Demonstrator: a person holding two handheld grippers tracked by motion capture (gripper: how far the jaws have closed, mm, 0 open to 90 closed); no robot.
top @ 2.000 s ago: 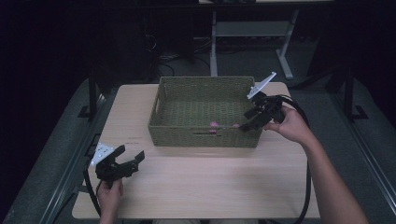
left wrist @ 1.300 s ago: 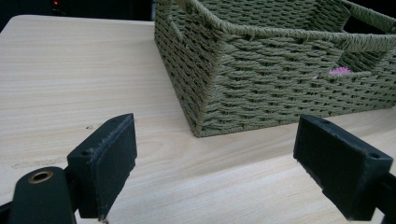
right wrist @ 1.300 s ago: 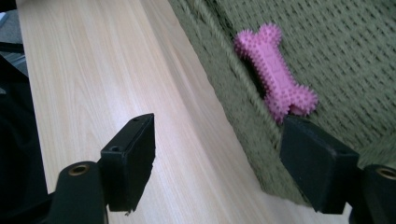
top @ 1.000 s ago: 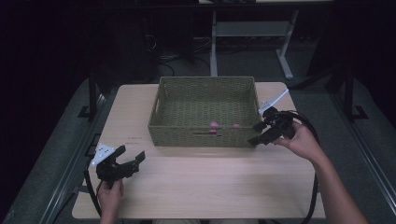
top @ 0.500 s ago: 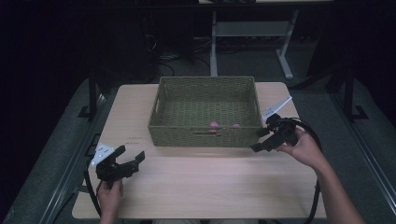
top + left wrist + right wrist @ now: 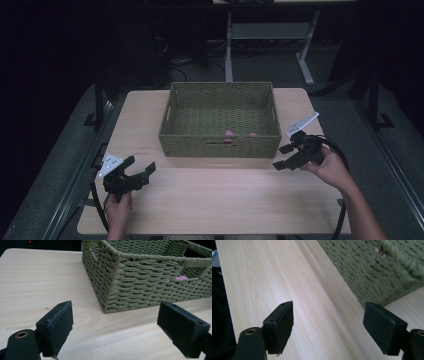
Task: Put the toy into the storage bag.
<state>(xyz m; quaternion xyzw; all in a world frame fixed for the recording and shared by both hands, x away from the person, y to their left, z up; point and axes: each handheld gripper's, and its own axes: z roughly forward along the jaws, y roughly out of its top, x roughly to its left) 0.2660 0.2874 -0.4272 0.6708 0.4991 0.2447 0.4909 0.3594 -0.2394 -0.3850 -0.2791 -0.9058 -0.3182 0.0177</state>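
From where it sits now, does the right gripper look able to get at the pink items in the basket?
Probably yes. The right gripper, jaws open and empty, hangs just off the basket's near right corner. The pink items lie inside against the near wall, and the basket is open-topped, so it would have to come in over the rim.

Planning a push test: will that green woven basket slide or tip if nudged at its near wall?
The green woven rectangular basket would likely slide, not tip: it sits low, wide and flat on the smooth pale wooden table. Probably light, holding just a few small pink items. Its woven walls may flex slightly.
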